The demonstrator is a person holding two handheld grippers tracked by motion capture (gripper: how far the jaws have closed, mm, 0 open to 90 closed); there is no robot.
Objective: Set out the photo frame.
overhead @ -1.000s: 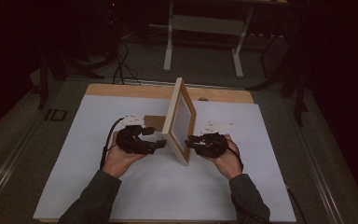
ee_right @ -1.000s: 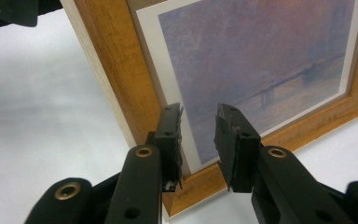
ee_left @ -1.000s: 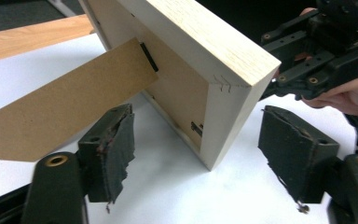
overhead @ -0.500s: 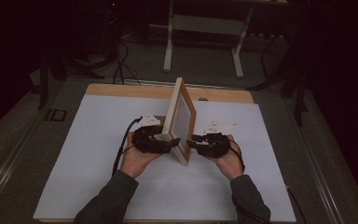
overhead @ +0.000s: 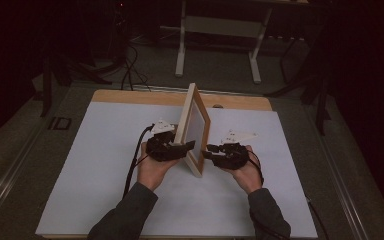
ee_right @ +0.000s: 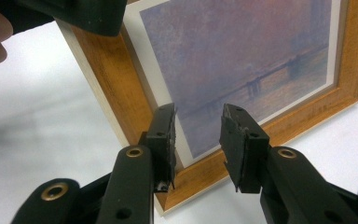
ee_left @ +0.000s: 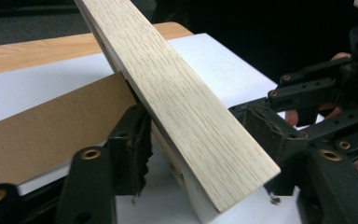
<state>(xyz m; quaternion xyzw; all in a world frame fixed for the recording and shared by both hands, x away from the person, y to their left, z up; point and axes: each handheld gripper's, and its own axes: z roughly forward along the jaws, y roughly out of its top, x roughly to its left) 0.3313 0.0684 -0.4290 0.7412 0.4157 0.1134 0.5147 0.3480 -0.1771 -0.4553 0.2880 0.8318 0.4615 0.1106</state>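
A wooden picture frame point(overhead: 198, 131) stands upright on the white mat, its near edge pointing toward me. Its print point(ee_right: 242, 56) shows a hazy purple river scene. My left gripper point(overhead: 186, 146) reaches in from the left. Its jaws have just been closing and now clamp the frame's light wooden side point(ee_left: 182, 102) between them. A brown backing board point(ee_left: 51, 135) leans out behind the frame. My right gripper point(overhead: 206, 150) faces the picture side. Its jaws have just been opening, and the gripper point(ee_right: 198, 135) hovers open at the lower frame rail, holding nothing.
The white mat point(overhead: 105, 165) covers a wooden table whose far edge point(overhead: 130, 96) shows bare wood. Beyond it, on the dark floor, stand a metal stand's legs point(overhead: 181, 55) and some cables point(overhead: 130, 65). A person's forearms come in from the bottom.
My left hand has moved right to the frame, and its jaws have come around the frame's near edge. The right hand has stayed in place.
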